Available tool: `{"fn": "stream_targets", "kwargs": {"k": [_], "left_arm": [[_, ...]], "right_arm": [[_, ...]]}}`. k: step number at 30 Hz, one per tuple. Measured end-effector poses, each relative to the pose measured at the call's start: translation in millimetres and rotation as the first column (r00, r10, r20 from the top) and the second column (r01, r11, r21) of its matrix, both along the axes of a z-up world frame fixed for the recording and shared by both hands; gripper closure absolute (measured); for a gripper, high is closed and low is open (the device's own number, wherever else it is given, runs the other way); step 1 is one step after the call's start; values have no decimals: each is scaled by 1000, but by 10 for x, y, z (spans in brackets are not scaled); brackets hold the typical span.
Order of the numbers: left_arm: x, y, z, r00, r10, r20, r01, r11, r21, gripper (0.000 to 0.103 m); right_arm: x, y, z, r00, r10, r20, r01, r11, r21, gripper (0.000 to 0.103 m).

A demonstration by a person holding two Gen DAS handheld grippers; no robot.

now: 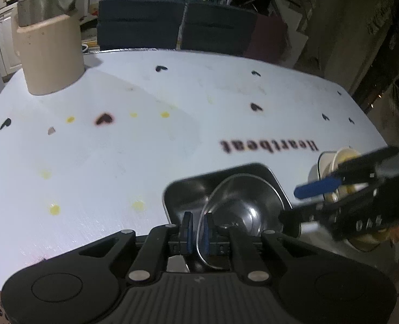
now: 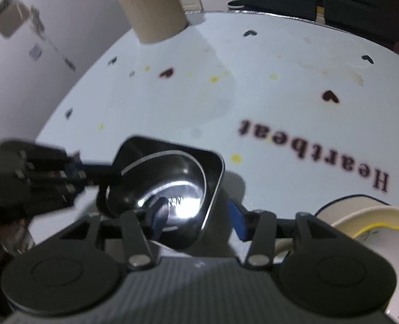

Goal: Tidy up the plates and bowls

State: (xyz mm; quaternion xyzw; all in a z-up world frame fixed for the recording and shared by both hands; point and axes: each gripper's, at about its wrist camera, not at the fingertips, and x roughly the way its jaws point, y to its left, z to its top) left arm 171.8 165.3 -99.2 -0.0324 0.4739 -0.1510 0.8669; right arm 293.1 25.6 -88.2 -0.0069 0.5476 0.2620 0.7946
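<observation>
While the left tool (image 1: 196,228) pinches the steel bowl's (image 1: 242,205) rim, the right tool (image 2: 196,221) stands spread.

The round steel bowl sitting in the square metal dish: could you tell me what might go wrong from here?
1. The left gripper pinches only the thin rim of the round steel bowl; it could slip or tip as it is lifted.
2. The right gripper stands open astride the wall of the square metal dish; a sideways move could drag the dish.
3. The cream dishes stacked close beside it could be knocked.
</observation>
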Motion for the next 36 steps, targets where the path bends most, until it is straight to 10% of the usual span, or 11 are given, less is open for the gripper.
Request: {"fn": "stream_targets", "kwargs": {"k": [22, 36], "left_arm": [[170, 89, -232, 997, 41, -64, -39, 999, 37, 90], [123, 39, -271, 995, -2, -101, 6, 999, 40, 90]], "right_arm": [[-128, 55, -88, 988, 157, -8, -157, 984, -79, 56], [179, -121, -193, 995, -81, -62, 84, 995, 58, 91]]}}
